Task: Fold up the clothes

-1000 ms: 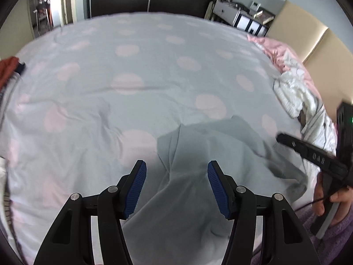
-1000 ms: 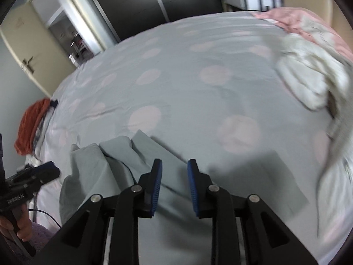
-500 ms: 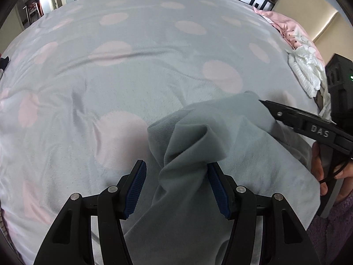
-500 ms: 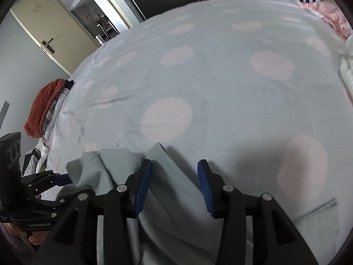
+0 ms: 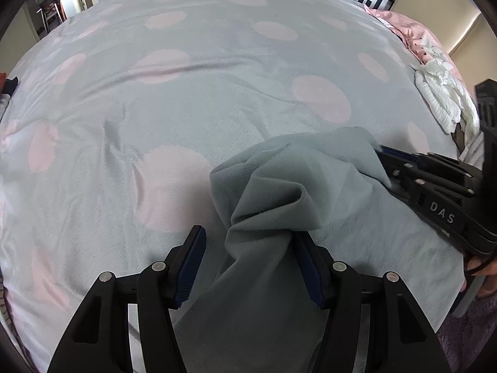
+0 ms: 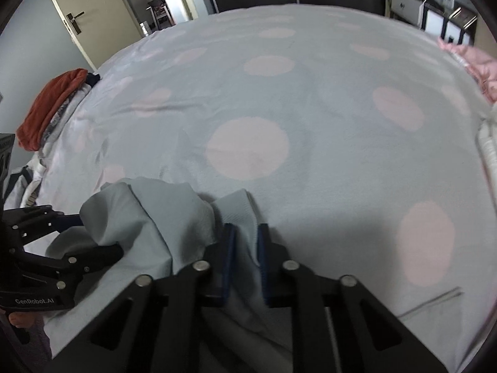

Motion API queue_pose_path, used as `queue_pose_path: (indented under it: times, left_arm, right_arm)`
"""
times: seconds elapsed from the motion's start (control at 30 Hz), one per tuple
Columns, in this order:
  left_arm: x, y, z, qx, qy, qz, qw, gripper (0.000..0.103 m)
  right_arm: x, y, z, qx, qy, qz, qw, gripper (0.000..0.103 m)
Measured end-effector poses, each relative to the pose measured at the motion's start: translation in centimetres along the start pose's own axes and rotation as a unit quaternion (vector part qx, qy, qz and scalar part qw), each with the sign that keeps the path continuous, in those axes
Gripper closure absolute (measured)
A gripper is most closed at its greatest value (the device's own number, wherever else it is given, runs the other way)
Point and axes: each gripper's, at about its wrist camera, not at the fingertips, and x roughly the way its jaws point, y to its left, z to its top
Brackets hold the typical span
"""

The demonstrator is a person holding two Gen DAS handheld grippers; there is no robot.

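A pale grey-blue garment (image 5: 289,192) lies bunched at the near edge of the bed; it also shows in the right wrist view (image 6: 161,214). My left gripper (image 5: 250,250) is open, with a fold of the garment lying between its blue pads. My right gripper (image 6: 244,242) is shut on the garment's edge. In the left wrist view the right gripper (image 5: 385,155) meets the garment's far right corner. In the right wrist view the left gripper (image 6: 93,233) sits at the garment's left side.
The bed cover (image 5: 217,93) is pale blue with pink dots. White clothes (image 5: 444,96) and pink bedding (image 5: 407,28) lie at the right. An orange garment on a pile (image 6: 49,105) sits at the left edge. A door and a dark wardrobe stand behind.
Both grippers moved forward and down onto the garment. My right gripper opened, then closed on the garment's edge. The garment bunched up between the left gripper's pads.
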Motion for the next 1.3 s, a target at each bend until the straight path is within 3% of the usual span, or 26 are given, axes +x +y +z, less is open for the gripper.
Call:
queue_pose_path:
  times: [0.13, 0.27, 0.37, 0.6, 0.83, 0.97, 1.03, 1.3]
  left_arm:
    - [-1.3, 0.3, -0.5, -0.004, -0.023, 0.005, 0.9997, 0.044]
    - [-2.8, 0.5, -0.9, -0.014, -0.046, -0.001, 0.9988, 0.043]
    - [-3.6, 0.8, -0.8, -0.022, -0.059, -0.012, 0.9980, 0.043]
    - [-5.1, 1.6, -0.5, -0.039, -0.075, -0.028, 0.9960, 0.043]
    - [-6.1, 2.9, -0.8, -0.066, -0.085, -0.053, 0.9928, 0.043]
    - [-6.0, 3.2, -1.1, -0.070, -0.066, -0.078, 0.9922, 0.042]
    - [-5.3, 3.1, -1.3, -0.070, -0.039, -0.084, 0.9933, 0.036]
    - [-2.0, 0.5, -2.1, -0.039, 0.040, -0.089, 0.9945, 0.036]
  right_arm:
    - [-2.7, -1.5, 0.0, 0.035, -0.041, -0.041, 0.998, 0.094]
    - [-5.3, -4.8, -0.8, 0.099, -0.068, -0.102, 0.988, 0.094]
    - [-7.4, -7.7, -1.8, 0.138, -0.077, -0.159, 0.975, 0.094]
    - [-12.0, -14.7, -4.2, 0.238, -0.078, -0.224, 0.942, 0.094]
    - [-15.0, -20.0, -6.8, 0.298, -0.071, -0.295, 0.905, 0.096]
    - [-16.4, -22.6, -8.4, 0.334, -0.077, -0.331, 0.879, 0.096]
    - [-16.6, -23.3, -8.9, 0.347, -0.079, -0.340, 0.870, 0.096]
    - [-15.3, -22.8, -8.9, 0.350, -0.078, -0.317, 0.878, 0.096]
